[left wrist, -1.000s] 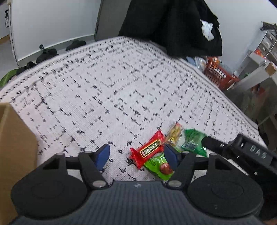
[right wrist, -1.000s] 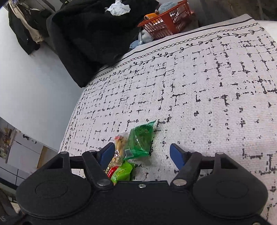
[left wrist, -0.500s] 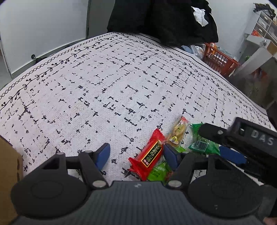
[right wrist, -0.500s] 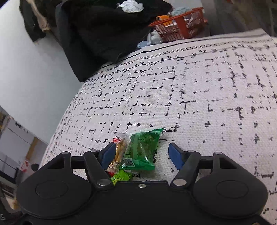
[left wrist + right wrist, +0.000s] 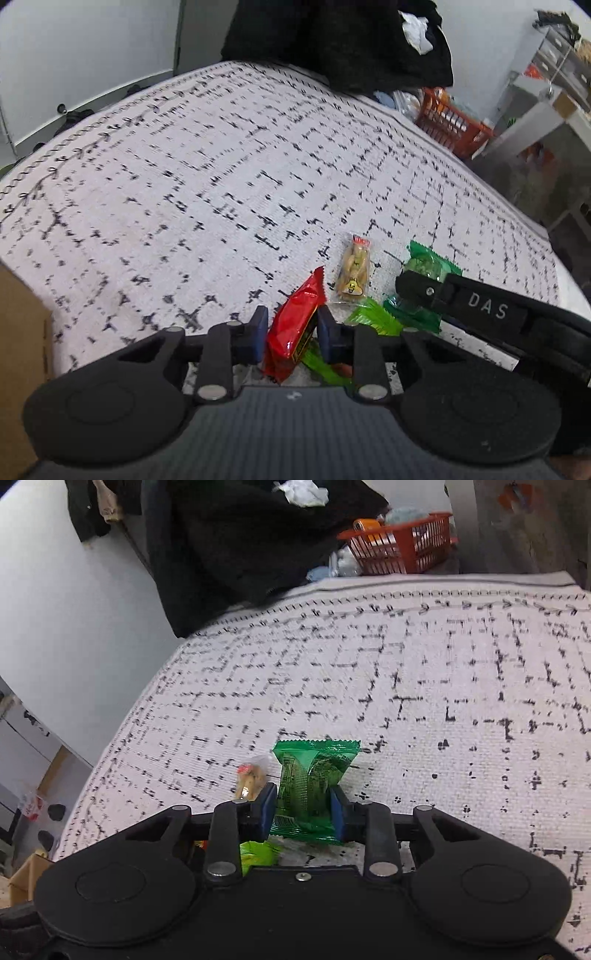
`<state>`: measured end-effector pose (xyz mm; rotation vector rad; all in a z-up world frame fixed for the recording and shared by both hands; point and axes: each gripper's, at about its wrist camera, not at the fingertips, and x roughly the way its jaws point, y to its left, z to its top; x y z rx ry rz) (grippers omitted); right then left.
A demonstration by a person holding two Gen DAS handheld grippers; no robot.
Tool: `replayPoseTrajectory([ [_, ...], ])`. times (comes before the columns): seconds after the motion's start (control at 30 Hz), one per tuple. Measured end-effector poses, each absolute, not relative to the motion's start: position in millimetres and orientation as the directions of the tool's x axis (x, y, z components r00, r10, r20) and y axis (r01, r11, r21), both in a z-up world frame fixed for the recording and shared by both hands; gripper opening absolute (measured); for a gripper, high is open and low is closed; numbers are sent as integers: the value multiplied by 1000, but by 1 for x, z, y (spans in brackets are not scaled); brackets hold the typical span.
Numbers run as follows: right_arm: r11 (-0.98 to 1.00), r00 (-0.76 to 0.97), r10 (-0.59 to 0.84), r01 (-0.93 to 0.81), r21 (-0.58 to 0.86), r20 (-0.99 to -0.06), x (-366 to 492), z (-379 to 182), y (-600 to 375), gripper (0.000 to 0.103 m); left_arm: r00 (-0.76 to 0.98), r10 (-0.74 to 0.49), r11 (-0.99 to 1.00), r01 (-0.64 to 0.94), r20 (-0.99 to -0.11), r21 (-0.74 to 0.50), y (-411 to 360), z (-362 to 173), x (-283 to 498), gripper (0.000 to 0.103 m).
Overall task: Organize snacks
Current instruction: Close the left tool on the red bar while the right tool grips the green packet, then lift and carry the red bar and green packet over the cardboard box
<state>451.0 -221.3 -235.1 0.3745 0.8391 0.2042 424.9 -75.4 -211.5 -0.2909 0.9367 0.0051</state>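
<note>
— Left side?
— The left gripper (image 5: pixel 289 334), its jaws just closed, pinches the red snack packet (image 5: pixel 293 325) on the patterned cloth (image 5: pixel 221 177).
— And right?
— The right gripper (image 5: pixel 303 812), also just closed, squeezes the dark green packet (image 5: pixel 308 782), seemingly barely lifted.

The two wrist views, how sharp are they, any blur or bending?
Left wrist view: rug pattern smeared with motion blur, red packet fairly crisp, fisheye bows the rug's edge. Right wrist view: dark green packet sharp, far rug softer, corners blacked out.
</note>
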Motion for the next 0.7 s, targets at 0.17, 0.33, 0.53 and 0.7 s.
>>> replayPoseTrajectory([
  [0.17,911,678,339,-63,408,-652,439,-215,-219,30,616,-116,956,-142,-779,-256,-66,-191,413,16],
  [0.33,899,679,375,-101,425,-632,427,-202,-212,30,645,-106,955,-146,-757,-258,-58,-167,399,16],
  [0.53,887,676,417,-159,433,-607,416,-186,-194,30,672,-76,949,-179,-737,-261,-35,-137,377,16],
  [0.7,874,666,456,-210,439,-590,408,-174,-175,30,694,-41,943,-211,-719,-258,-15,-115,363,16],
])
